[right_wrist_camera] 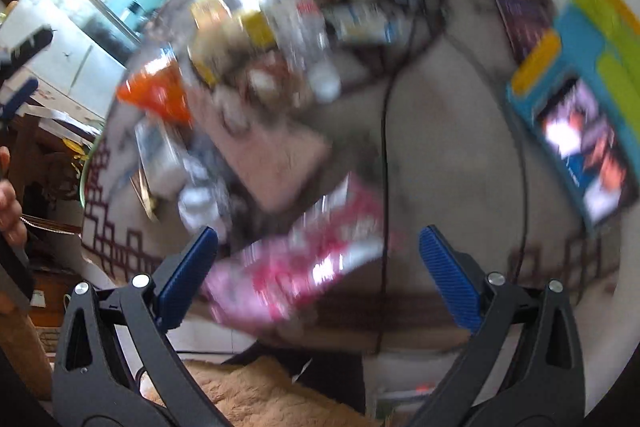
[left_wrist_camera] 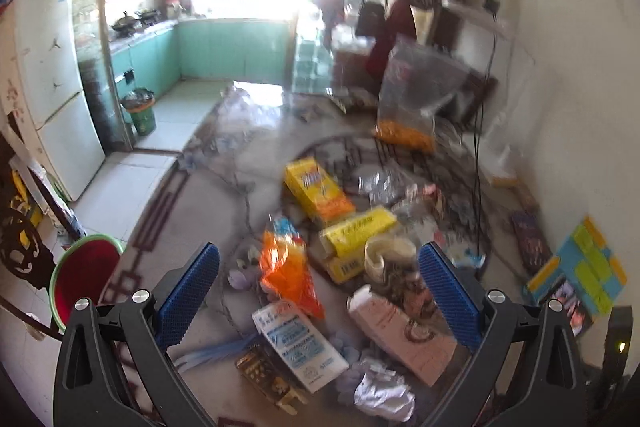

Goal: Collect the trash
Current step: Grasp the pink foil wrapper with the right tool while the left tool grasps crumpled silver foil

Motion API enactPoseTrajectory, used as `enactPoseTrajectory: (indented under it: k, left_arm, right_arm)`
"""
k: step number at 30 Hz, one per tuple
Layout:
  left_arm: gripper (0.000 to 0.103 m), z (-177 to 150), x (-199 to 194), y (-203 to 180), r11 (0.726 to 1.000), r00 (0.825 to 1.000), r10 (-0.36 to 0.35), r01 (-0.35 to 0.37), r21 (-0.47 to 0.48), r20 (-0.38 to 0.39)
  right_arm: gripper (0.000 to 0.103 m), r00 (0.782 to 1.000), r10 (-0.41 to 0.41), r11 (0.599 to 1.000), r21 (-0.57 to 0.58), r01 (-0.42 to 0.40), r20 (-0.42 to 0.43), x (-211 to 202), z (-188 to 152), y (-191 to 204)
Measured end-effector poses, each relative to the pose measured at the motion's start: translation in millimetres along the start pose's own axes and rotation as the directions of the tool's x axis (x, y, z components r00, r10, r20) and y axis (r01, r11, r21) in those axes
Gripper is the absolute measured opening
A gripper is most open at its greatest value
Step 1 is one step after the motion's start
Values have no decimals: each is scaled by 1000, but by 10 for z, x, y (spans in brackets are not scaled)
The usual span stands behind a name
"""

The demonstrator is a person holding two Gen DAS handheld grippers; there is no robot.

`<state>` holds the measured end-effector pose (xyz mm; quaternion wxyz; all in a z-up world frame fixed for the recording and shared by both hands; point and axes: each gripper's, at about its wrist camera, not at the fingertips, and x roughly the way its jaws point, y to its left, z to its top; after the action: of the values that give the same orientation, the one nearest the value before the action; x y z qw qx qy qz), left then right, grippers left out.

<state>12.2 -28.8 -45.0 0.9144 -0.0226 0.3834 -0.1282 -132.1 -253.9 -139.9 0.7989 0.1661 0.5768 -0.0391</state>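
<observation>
The task looks barely begun, judging by how much litter lies on the floor. In the left wrist view the left gripper (left_wrist_camera: 318,291) hangs above the heap with its jaws spread wide and nothing between them. Under it lie an orange bag (left_wrist_camera: 290,273), a white-and-blue packet (left_wrist_camera: 300,345), a pink carton (left_wrist_camera: 400,331), crumpled paper (left_wrist_camera: 384,393), a paper cup (left_wrist_camera: 386,255) and three yellow boxes (left_wrist_camera: 316,189), all close together or overlapping on the patterned floor (left_wrist_camera: 192,211). A red basin (left_wrist_camera: 86,277) with a green rim stands at the left, just beside the heap; it may be the place for the trash, though I cannot tell, and a green bin (left_wrist_camera: 140,109) stands well apart near the kitchen. The right wrist view is heavily blurred. The right gripper (right_wrist_camera: 318,251) is also wide open, and a pink wrapper (right_wrist_camera: 304,259) lies between its fingers, but whether they touch it I cannot tell. The same pink carton (right_wrist_camera: 276,155) and orange bag (right_wrist_camera: 160,91) show beyond. Nothing is held, so nearly all the collecting is left.
</observation>
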Motion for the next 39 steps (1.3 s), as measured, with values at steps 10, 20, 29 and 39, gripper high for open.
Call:
enactPoseTrajectory:
  k: [10,20,29,39]
  left_arm:
    - [95,-377,18,183,996,992,-91,92,-3,-89]
    - [95,-529,-128,414,995,994,-92,94,19,-64]
    - [95,-702,28,290,978,964,-194,205,46,-185]
    - [94,-1173,589,-283,932,861,-306,358,57,-405]
  right_arm:
    - [99,974,214,942,278,-186,-73,461,-337,2]
    - [95,962,269,839,501,-213,-42,769,-49,-97]
    - [30,959,285,872,419,-254,-11,725,-79,76]
    - [28,971,45,977,195,-92,236,-286,252,6]
